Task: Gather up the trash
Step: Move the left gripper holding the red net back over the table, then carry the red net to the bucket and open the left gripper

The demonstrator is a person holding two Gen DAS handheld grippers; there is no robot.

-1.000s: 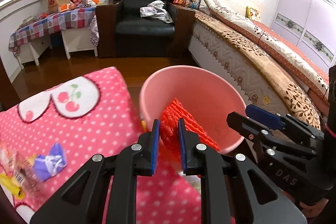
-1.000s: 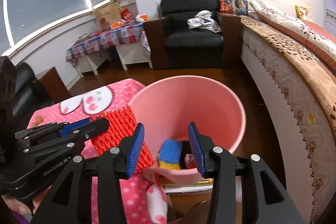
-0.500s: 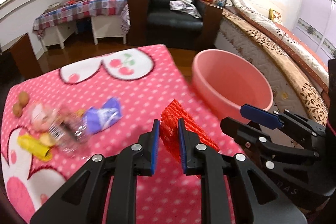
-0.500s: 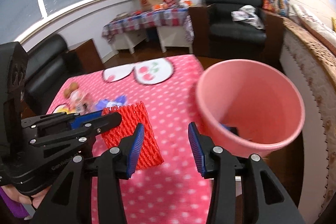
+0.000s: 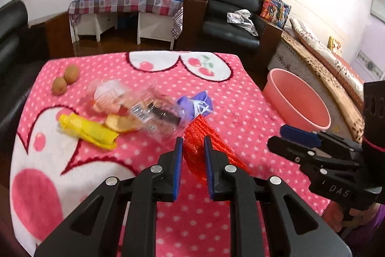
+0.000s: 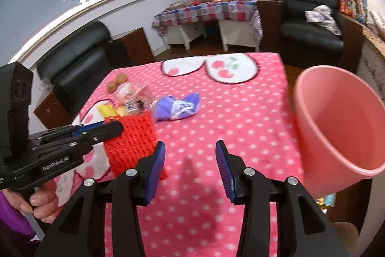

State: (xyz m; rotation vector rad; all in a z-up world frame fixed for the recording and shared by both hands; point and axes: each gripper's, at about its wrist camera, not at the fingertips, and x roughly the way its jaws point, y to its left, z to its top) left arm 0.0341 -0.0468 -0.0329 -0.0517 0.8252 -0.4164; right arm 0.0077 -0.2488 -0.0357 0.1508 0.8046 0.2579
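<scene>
My left claw (image 5: pixel 193 155) grips the red foam net (image 5: pixel 204 136), not yet binned; my right claw (image 6: pixel 190 160) hangs open, empty. Beyond, wrappers, a purple bag (image 5: pixel 196 106) and a yellow packet (image 5: pixel 89 131) litter the bench (image 5: pixel 240 100); the pink bin (image 5: pixel 298 100) waits at its right edge.

Table cover (image 5: pixel 216 98): pink with white dots, cherry-heart patch at the far edge.
Black armchair (image 5: pixel 231 23): beyond the table's far right corner, crumpled cloth (image 5: pixel 241 19) on its seat.
Side table (image 5: pixel 125 9): checked cloth, under the window.
Bed (image 5: pixel 332 62): far right.
</scene>
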